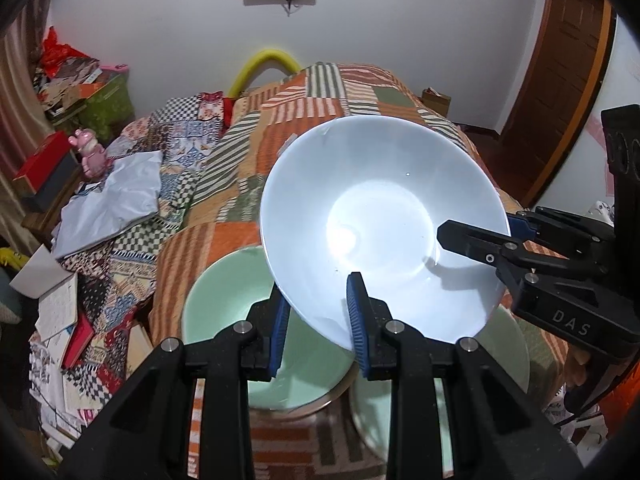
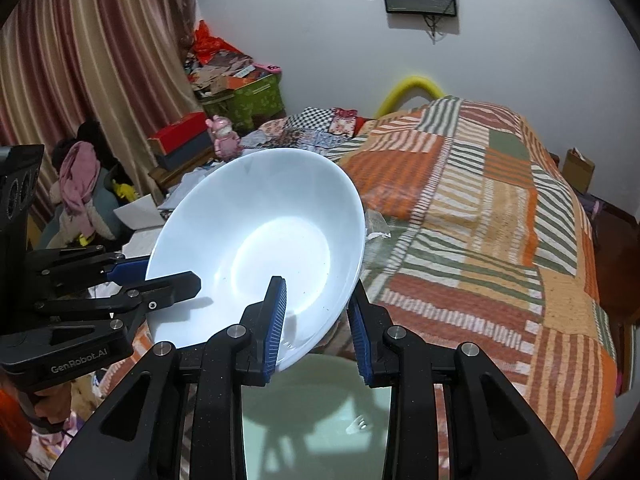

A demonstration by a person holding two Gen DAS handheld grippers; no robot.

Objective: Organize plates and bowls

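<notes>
Both grippers, left (image 1: 318,322) and right (image 2: 316,326), pinch the tilted white ceramic bowl (image 1: 380,224) by opposite rim edges, fingers nearly closed. Sharing the weight probably steadies it above the pale green bowls (image 1: 224,300).

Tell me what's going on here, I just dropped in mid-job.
Both tongs are shut on the rim of one white bowl, the left tongs at its near edge and the right tongs at the opposite side. The bowl is tilted and held in the air above the striped blanket. Two pale green dishes sit on the blanket below, apparently not yet stacked.
</notes>
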